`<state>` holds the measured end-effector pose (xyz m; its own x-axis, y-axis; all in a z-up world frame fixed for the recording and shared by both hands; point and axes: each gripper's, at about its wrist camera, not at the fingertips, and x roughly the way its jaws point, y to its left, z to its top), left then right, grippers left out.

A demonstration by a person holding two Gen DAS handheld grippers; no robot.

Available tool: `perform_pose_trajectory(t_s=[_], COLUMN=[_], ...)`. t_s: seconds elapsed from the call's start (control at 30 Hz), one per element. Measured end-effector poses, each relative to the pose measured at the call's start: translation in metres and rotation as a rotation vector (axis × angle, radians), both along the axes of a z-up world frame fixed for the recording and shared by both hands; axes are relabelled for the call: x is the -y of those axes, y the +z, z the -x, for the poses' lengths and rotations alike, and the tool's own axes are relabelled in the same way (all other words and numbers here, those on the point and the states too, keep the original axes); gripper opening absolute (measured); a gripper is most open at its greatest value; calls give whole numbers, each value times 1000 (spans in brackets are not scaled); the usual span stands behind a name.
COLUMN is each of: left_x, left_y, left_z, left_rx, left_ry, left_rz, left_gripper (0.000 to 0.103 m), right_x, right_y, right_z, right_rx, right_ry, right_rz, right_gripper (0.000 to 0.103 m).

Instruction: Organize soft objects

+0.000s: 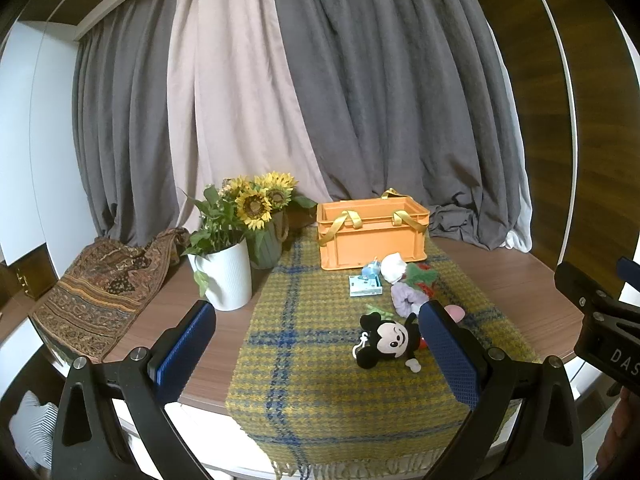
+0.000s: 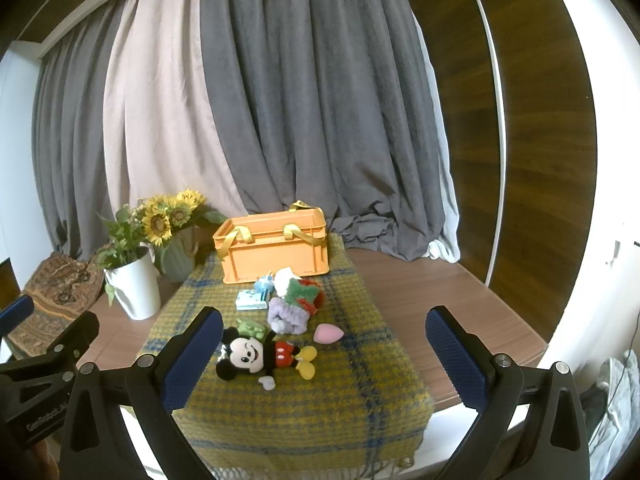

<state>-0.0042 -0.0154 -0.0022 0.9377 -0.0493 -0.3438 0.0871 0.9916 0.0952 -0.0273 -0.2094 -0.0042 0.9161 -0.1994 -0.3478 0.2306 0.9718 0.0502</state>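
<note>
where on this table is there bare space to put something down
Free: the bare wood right of the plaid blanket, out to the table edge; and the blanket's near end, in front of the mouse plush. Crowded: the toy cluster between the plush and the orange basket, and the left side by the white pot.

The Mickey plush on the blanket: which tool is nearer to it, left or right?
Probably left. The left tool has the Mickey plush just inside its right finger; the right tool frames it by its left finger, similarly close.
</note>
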Motion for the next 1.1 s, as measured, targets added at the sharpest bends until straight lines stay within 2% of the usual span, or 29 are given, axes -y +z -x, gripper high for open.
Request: perform_pose_trajectory(t_s=[1.1], left_x=[6], left_y=[-2], left_z=[-4], left_rx=[-8], left_ry=[-23], left_rz=[-2], left_gripper=[103], right_x=[6], right_y=[-3], right_z=[-4], right_rx=[-7], right_ry=[-4], right_rz=[-5], right_gripper=[103])
